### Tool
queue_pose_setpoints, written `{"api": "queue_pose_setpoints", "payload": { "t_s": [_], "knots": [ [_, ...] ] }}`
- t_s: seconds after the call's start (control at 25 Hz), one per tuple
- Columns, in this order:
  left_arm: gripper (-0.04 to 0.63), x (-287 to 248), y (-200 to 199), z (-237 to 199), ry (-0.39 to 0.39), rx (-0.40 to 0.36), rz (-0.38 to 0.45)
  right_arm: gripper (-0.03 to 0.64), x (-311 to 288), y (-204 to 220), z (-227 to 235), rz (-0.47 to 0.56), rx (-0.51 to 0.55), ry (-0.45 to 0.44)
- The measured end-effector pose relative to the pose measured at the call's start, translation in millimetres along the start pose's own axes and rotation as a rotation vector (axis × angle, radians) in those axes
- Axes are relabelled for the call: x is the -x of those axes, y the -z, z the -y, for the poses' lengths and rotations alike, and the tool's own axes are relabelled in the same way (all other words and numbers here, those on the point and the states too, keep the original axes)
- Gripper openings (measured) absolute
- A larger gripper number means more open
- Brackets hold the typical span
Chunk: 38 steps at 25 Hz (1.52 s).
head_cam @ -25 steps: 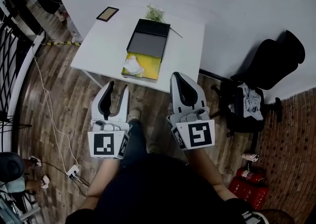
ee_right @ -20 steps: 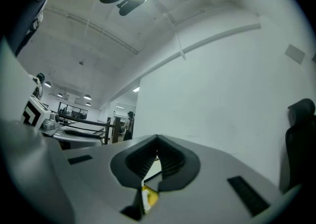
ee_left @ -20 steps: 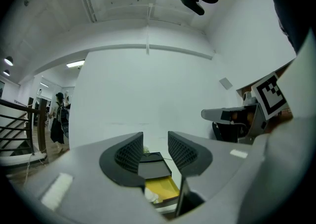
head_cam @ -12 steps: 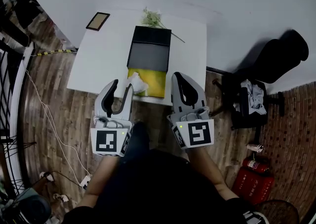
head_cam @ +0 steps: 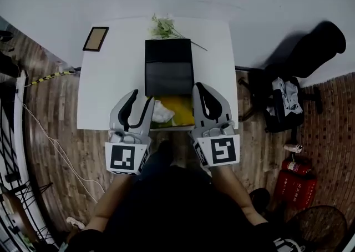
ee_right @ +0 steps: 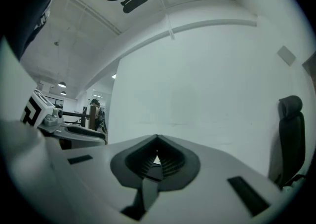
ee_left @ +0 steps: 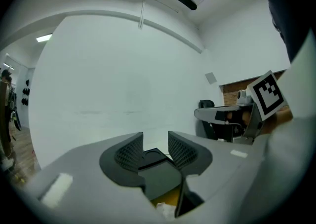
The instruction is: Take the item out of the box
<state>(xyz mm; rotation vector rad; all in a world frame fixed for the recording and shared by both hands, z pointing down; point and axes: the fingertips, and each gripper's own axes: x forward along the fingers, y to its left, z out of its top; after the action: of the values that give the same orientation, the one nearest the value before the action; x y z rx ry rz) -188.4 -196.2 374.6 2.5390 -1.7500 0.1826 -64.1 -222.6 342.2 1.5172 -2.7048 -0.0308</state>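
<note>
While both tongs hover over the near edge of the worktop [head_cam: 108,95], neither touches the box.

1. Left tongs [head_cam: 142,97]: the jaws stand partly apart with nothing between them.
2. Just to the right of the left tongs, the white crumpled item [head_cam: 162,113] lies on the yellow part of the open black box [head_cam: 168,65]. I take this to be the thing to remove.
3. Right tongs [head_cam: 201,86]: the jaws are closed together and empty, at the right flank of the box.

Procedure, as I judge it: I swing the left tongs right and down until the jaws straddle the item. I close on its bulk, not a loose fold, then lift straight up to clear the box wall. The right tongs may steady the box.

Clearances: left of the left tongs the worktop is bare and suits a set-down. Beyond the box lies a green sprig [head_cam: 162,25]. Right of the right tongs only a narrow strip remains before the worktop's edge, and a chair [head_cam: 310,56] stands well apart.
</note>
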Motion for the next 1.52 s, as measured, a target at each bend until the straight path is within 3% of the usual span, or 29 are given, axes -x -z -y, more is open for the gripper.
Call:
{"api": "queue_pose_setpoints", "payload": {
  "t_s": [0.28, 0.72, 1.04, 1.52],
  "knots": [
    [0.164, -27, 25, -6, 0.103, 0.003, -0.065, 0.011, -15, 23, 2, -0.052, -0.016, 0.062],
    [0.164, -40, 87, 12, 0.208, 0.027, -0.209, 0.011, -9, 72, 4, -0.202, -0.021, 0.084],
    [0.165, -36, 133, 23, 0.227, 0.005, -0.332, 0.011, -7, 109, -2, -0.246, 0.007, -0.012],
    [0.181, -21, 197, 41, 0.258, -0.048, -0.511, 0.011, -13, 112, -9, -0.273, 0.022, -0.109]
  ]
}}
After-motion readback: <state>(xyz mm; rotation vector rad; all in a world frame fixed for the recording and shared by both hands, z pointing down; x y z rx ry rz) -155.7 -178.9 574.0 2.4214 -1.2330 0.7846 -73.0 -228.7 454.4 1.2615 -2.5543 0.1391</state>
